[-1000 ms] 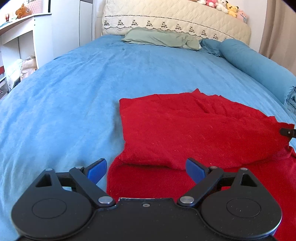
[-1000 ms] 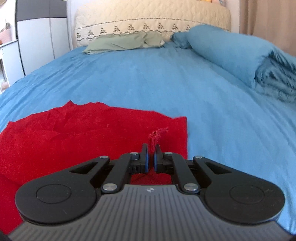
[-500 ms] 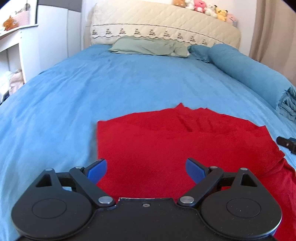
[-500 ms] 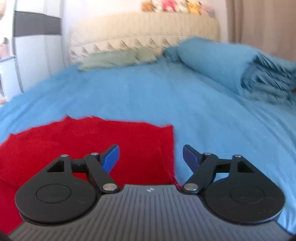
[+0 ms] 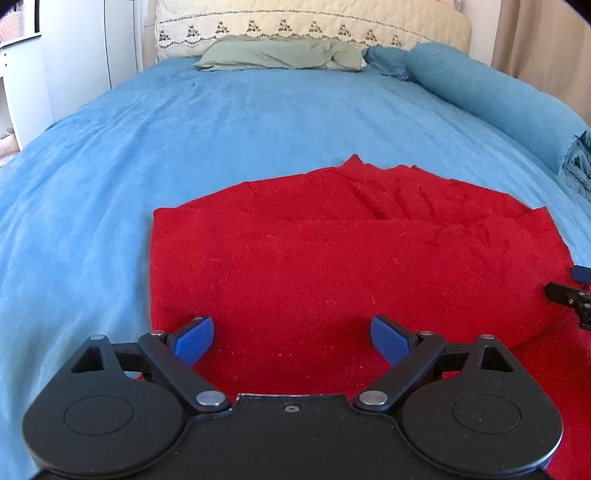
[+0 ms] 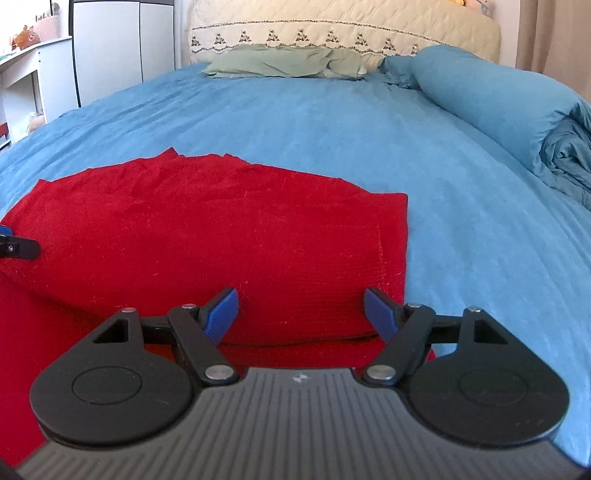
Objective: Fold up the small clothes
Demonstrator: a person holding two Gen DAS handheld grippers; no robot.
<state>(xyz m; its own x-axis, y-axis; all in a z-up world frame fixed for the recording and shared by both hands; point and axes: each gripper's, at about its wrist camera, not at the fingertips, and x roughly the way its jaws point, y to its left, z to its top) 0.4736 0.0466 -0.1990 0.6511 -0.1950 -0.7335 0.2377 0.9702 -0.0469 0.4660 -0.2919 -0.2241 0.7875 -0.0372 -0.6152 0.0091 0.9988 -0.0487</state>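
Right claw (image 6: pixel 301 314) has released the red cloth (image 6: pixel 221 240) (previously pinched at its corner) and now stands spread. The raised fold has dropped flat onto the lower layer.

No word, number or brand name can be read in either view. The only sign is a small pale lightning-bolt mark on the grey ribbed body of the right gripper (image 6: pixel 301 314), at the top middle of that body, just behind the fingers. The headboard cover (image 6: pixel 343 35) carries a row of small dark embroidered figures, but these are ornament and not letters.
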